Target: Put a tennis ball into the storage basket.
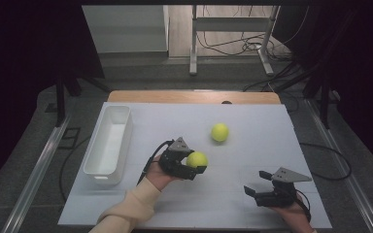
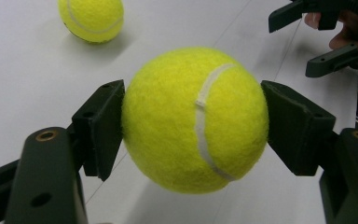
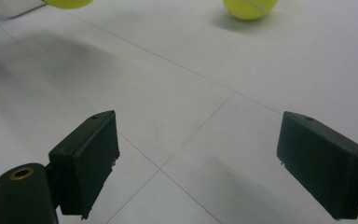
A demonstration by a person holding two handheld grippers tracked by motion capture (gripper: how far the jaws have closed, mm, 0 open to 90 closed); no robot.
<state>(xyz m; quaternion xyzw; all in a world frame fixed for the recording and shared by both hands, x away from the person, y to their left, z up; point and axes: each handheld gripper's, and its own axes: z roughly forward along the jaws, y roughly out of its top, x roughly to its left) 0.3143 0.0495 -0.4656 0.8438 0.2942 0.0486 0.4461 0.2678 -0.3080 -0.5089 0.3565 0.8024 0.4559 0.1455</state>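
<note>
ball in grip: tennis ball [image 2: 195, 119] clamped between the left gripper [image 1: 194, 164] pads, lifted off the table [image 1: 252, 194], near its middle
second ball: tennis ball two [image 1: 220, 132] loose on the table, farther back, well apart from both grippers
left claw: closed on the ball, pads pressing its sides at the widest part
right claw: right gripper [image 3: 198, 158] jaws wide, nothing between, low over bare table at the near right
bin: white bin [image 1: 108, 145] at the left edge, looks empty
handling: light, fuzzy felt, springy; likely rolls if dropped, grip across the middle holds best
view gap: left gripper view shows seam and pad contact; high view shows the bin
</note>
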